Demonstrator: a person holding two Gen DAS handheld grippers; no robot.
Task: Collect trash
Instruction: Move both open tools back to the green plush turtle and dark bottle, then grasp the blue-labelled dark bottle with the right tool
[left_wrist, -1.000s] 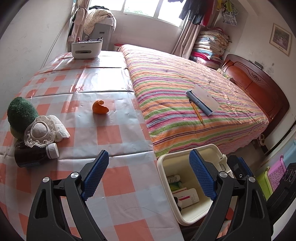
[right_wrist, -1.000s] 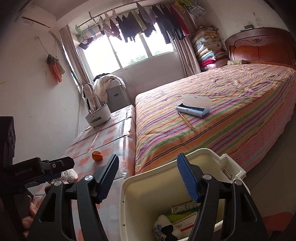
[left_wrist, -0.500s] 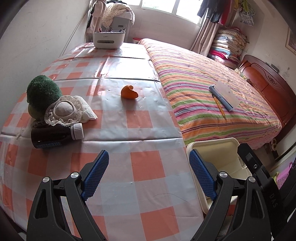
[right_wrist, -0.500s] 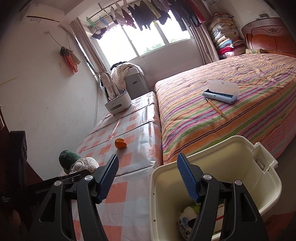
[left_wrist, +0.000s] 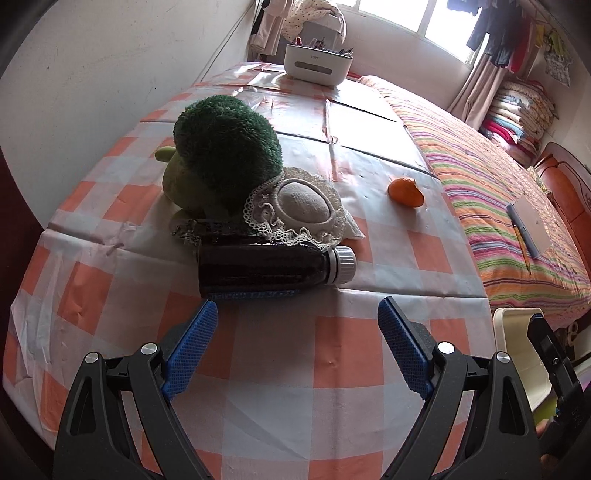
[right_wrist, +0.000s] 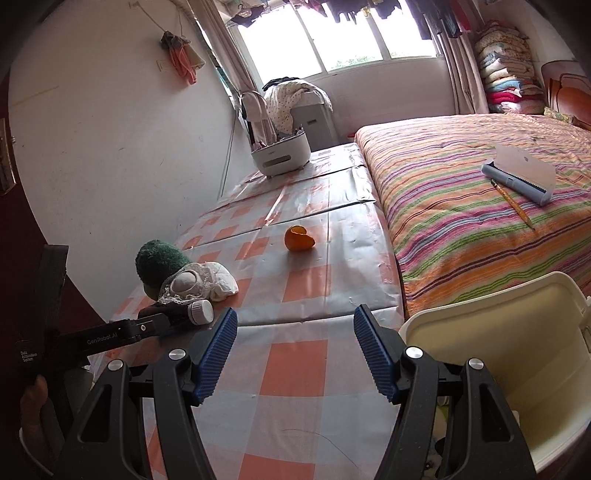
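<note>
Your left gripper (left_wrist: 297, 350) hangs open and empty over the checked worktop (left_wrist: 332, 369), just near of a dark bottle (left_wrist: 266, 267) lying on its side. Your right gripper (right_wrist: 295, 354) is open too, empty. Orange peel (right_wrist: 298, 239) sits farther off; the cream bin (right_wrist: 517, 369) stands at right.
</note>
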